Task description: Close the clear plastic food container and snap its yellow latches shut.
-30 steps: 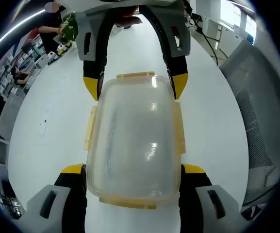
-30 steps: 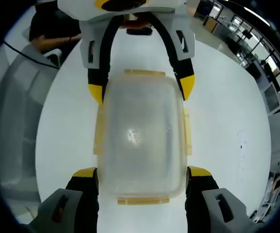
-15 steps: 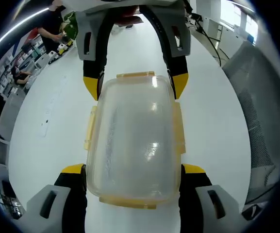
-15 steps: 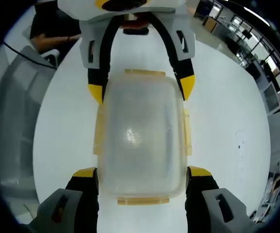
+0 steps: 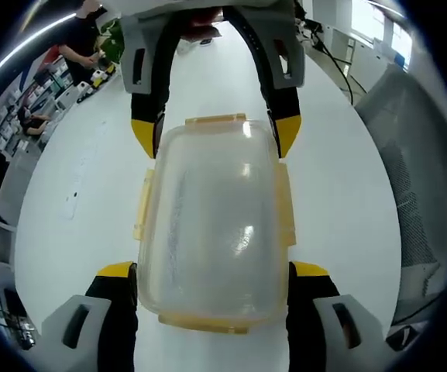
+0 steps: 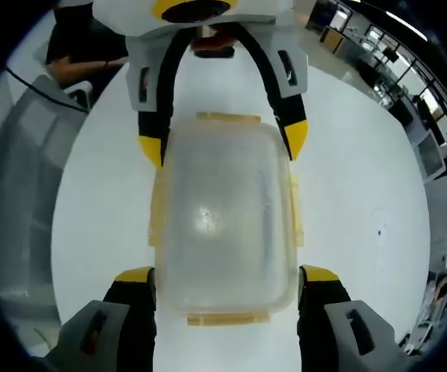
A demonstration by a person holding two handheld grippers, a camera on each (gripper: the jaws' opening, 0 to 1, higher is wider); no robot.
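Note:
The clear plastic container (image 5: 211,225) lies on the white table (image 5: 76,178) with its lid on, and it also lies lengthwise in the right gripper view (image 6: 223,225). Yellow latches stick out from its sides (image 5: 141,205) and ends (image 5: 215,120); the side latches look flared outward. My left gripper (image 5: 211,271) grips the near end, a yellow-tipped jaw against each side. My right gripper (image 5: 214,132) faces it and clasps the far end. In the right gripper view, my right gripper (image 6: 227,275) holds the near end and my left gripper (image 6: 221,139) the far one.
A grey mesh chair (image 5: 417,178) stands beside the table, also seen at the left of the right gripper view (image 6: 22,194). A person (image 5: 80,39) is at shelves far off. A person's arm (image 6: 84,66) rests at the table's far edge.
Almost nothing has changed. Both views have shifted slightly and the container stays held between the two grippers.

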